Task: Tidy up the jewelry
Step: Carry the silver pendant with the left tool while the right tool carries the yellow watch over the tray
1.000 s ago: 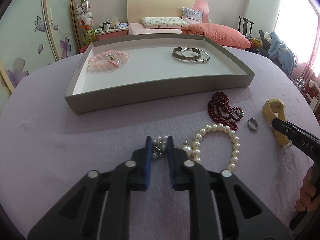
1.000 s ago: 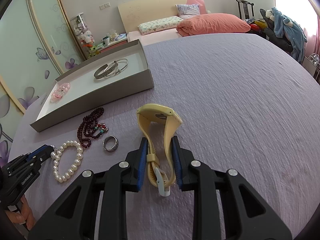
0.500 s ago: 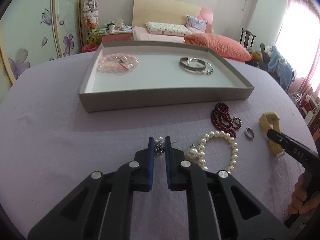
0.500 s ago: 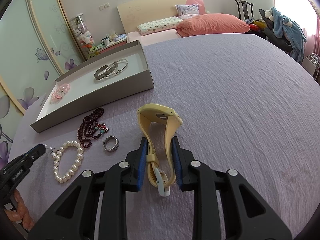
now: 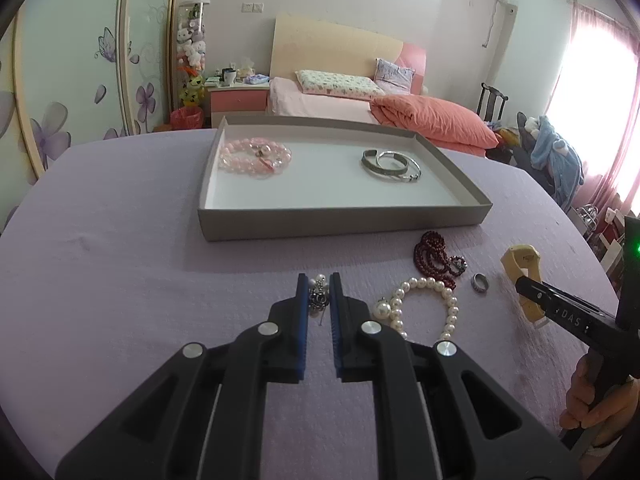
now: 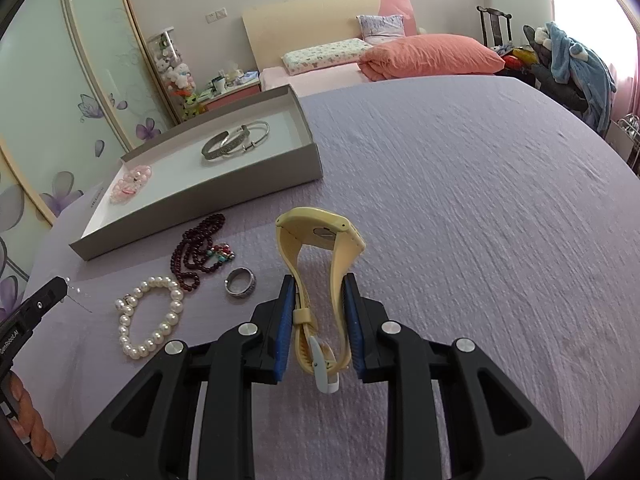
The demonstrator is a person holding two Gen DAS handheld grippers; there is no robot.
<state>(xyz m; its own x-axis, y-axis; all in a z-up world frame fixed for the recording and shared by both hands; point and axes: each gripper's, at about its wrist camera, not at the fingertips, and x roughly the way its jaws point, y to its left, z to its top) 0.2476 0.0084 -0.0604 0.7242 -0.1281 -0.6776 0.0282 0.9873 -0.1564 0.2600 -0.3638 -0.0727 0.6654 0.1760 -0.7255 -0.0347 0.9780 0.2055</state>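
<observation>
Purple cloth (image 6: 460, 184) covers the big round table you work at, and a bed (image 5: 320, 96) with an orange blanket sits at the top of both pictures.

Your left gripper (image 5: 319, 294) is low in the middle of its picture. Its blue fingers (image 5: 302, 292) are almost closed on a small silver earring (image 5: 319, 296) with little pearls, and a thin pin hangs down from it. You cannot tell if the earring is off the cloth.

Just right of it lies the pearl bracelet (image 5: 424, 304). Above that, the dark red beads (image 5: 432, 258) lie in a pile, and the silver ring (image 5: 480, 282) lies a bit more to the right.

Your right gripper (image 6: 320, 308) is low in the middle of its own picture. Its fingers are partly closed on the yellow watch (image 6: 320, 276), one pad on each side of the strap. The watch face points up and away from you, and the white buckle end hangs down between the fingers.

The gray box (image 5: 344, 224) sits in the middle of the left picture, above the loose pieces. Inside it, the pink bracelet (image 5: 256, 158) lies on the left and the silver bangles (image 5: 390, 164) lie on the right, well apart
</observation>
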